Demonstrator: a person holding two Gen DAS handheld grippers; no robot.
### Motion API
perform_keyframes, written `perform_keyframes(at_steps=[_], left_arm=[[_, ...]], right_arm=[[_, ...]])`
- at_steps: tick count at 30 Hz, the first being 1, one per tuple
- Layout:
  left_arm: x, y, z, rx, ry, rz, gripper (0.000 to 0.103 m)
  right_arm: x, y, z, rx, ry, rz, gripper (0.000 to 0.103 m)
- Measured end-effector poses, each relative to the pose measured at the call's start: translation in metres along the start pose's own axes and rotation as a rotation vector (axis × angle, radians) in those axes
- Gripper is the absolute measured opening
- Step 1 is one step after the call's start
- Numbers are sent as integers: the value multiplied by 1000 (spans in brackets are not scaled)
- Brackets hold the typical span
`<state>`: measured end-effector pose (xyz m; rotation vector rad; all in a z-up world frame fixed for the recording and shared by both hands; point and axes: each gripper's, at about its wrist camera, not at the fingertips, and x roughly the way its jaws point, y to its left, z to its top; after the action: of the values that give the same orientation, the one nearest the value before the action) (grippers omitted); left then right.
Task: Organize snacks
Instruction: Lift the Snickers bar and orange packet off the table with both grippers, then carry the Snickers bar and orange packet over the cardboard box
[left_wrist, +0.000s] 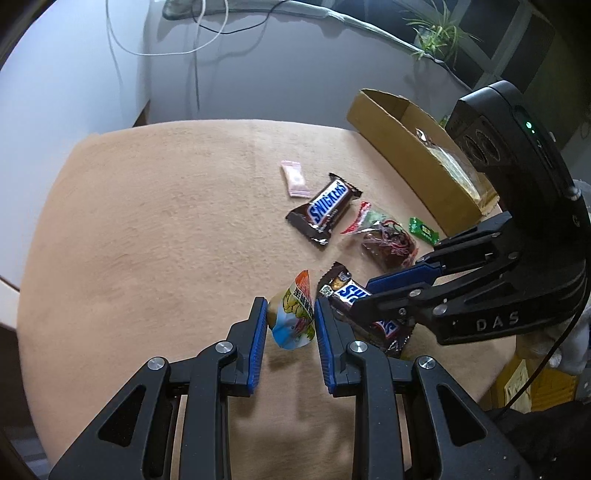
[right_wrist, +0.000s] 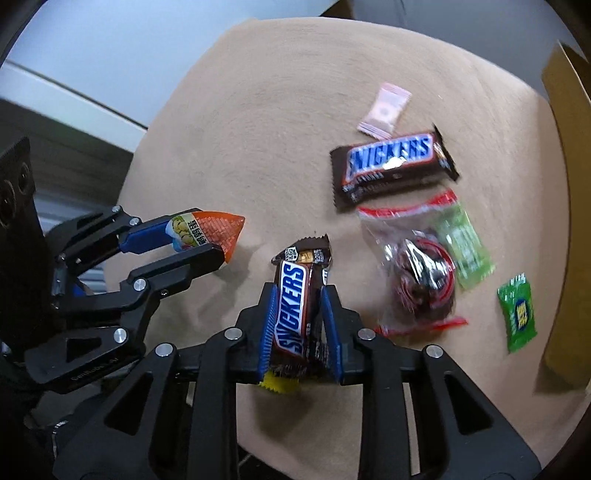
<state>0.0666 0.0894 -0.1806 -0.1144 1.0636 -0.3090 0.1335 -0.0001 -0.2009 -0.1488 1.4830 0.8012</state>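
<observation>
My left gripper (left_wrist: 290, 306) is shut on a small orange and blue snack packet (left_wrist: 293, 321), held off the tan table (left_wrist: 166, 240). The right wrist view shows that gripper (right_wrist: 199, 240) at the left, with the packet's (right_wrist: 218, 229) orange tip poking out. My right gripper (right_wrist: 297, 291) is shut on a brown Snickers bar (right_wrist: 295, 266), which stands lengthwise between the blue pads. From the left wrist view, the right gripper (left_wrist: 364, 295) and its bar (left_wrist: 347, 290) are just right of my left fingers.
On the table lie a second Snickers bar (left_wrist: 325, 206), a pink packet (left_wrist: 294, 179), a clear bag of dark red sweets (left_wrist: 388, 240) and a green candy (left_wrist: 423, 230). An open cardboard box (left_wrist: 399, 158) holding snacks stands at the right. A yellow wrapper edge (right_wrist: 277, 384) shows under the held bar.
</observation>
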Motion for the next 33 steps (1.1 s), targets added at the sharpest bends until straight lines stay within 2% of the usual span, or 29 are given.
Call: perform_keyframes(at_steps=[3, 7, 11, 14, 22, 33], left_arm=[[-2, 3, 1, -8, -3, 2, 24], [-5, 6, 2, -14, -11, 6, 24], [-6, 9, 4, -25, -14, 4, 24], [-7, 8, 9, -26, -19, -1, 24], [-11, -7, 39, 1, -55, -35, 24], [-8, -43, 101, 57, -124, -86, 24]], right_arm=[[8, 5, 5, -28, 30, -17, 32], [15, 15, 6, -78, 39, -74, 32], [12, 17, 8, -55, 16, -71, 30], [-5, 8, 4, -26, -14, -36, 30], [-70, -25, -4, 33, -131, -15, 30], [-149, -92, -4, 173, -287, -81, 30]])
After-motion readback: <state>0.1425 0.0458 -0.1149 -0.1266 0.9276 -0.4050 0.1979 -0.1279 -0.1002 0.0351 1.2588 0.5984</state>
